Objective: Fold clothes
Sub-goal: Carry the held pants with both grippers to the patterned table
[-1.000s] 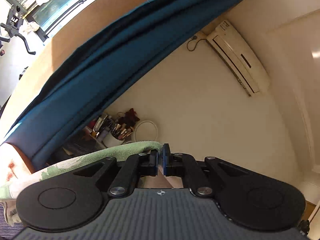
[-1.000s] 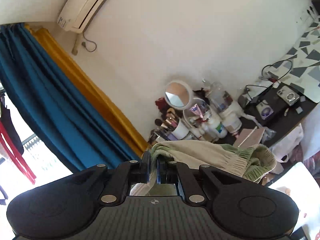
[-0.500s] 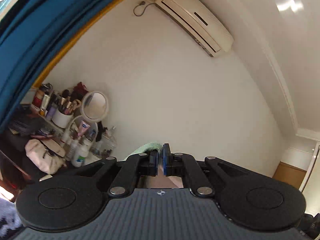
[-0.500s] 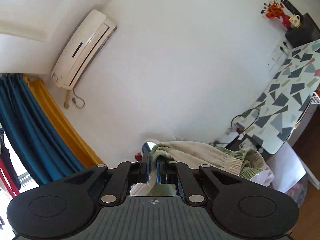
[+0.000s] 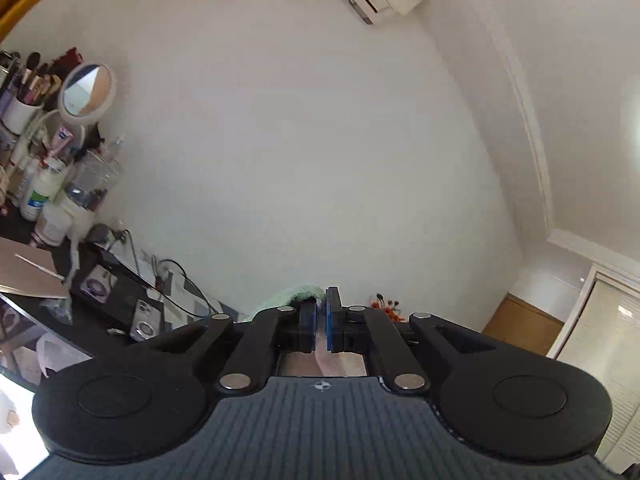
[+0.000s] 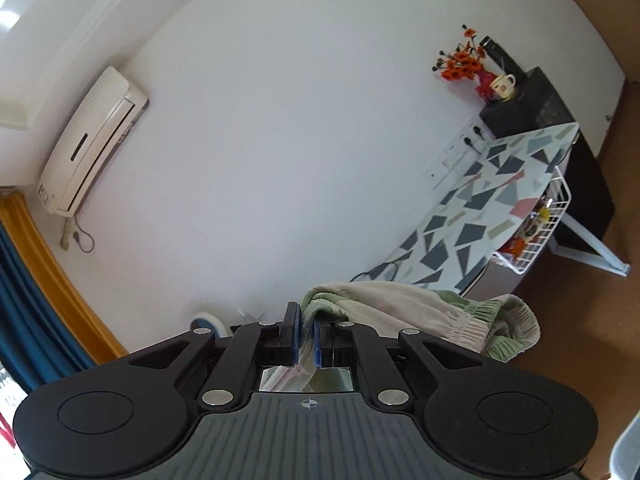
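Note:
A pale green and beige garment [image 6: 404, 312] with a ribbed elastic hem hangs bunched in the air to the right of my right gripper [image 6: 307, 334], which is shut on a fold of it. In the left wrist view only a small green edge of the garment [image 5: 298, 294] shows behind the fingertips, and my left gripper [image 5: 321, 322] is shut on that cloth. Both grippers point level toward a white wall. The rest of the garment hangs below the views, hidden.
A black dresser [image 5: 100, 304] crowded with bottles, brushes and a round mirror [image 5: 86, 90] stands at the left. A table with a geometric-patterned cloth [image 6: 492, 204], a wire basket [image 6: 540, 232] and a vase of orange flowers [image 6: 460, 64] lies right. An air conditioner [image 6: 90, 140] hangs high.
Both views have swept sideways along the wall: the blue curtain has slid out at the left and the patterned table has come in at the right. Both grippers stay shut on the garment.

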The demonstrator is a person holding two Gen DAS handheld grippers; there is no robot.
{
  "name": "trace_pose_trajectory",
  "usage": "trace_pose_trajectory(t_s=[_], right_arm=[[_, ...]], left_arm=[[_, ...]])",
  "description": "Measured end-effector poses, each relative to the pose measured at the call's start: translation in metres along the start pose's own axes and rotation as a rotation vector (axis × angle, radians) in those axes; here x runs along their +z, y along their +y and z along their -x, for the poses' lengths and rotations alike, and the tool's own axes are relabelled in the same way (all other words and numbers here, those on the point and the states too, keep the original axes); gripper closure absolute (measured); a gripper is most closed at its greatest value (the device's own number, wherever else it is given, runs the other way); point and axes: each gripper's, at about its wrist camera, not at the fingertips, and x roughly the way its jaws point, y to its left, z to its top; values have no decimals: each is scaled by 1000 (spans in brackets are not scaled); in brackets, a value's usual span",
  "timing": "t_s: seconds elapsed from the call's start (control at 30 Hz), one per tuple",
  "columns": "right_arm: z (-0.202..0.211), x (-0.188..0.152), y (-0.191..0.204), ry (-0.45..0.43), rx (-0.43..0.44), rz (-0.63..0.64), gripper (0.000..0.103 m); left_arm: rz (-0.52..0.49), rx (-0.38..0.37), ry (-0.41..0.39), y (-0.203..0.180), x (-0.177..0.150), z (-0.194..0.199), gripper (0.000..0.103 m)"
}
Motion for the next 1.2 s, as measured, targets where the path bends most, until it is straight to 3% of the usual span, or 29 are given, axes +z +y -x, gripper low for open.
trace_pose_trajectory(t_s=[0.2, 0.4, 0.67, 0.87, 1.0, 1.2], right_arm=[[13, 25, -42, -75, -105, -28, 97], [-22, 65, -80, -150, -174, -14, 97], [-171, 147, -138, -227, -161, -31, 97], [-276, 190, -151, -288, -147, 34, 97], [-332, 221, -152, -282, -149, 67, 97], [-407, 273, -162, -274, -56, 109, 97]], left_arm=[[6, -116, 58, -23, -36, -81, 99], [20, -198, 104, -24, -66, -178, 99], [-47, -227, 115, -7, -38, -329, 99], [-56, -242, 88, 1, -24, -430, 99], [-43, -242, 72, 7, -26, -464, 99], [-19, -179, 21, 13, -31, -490, 99]])
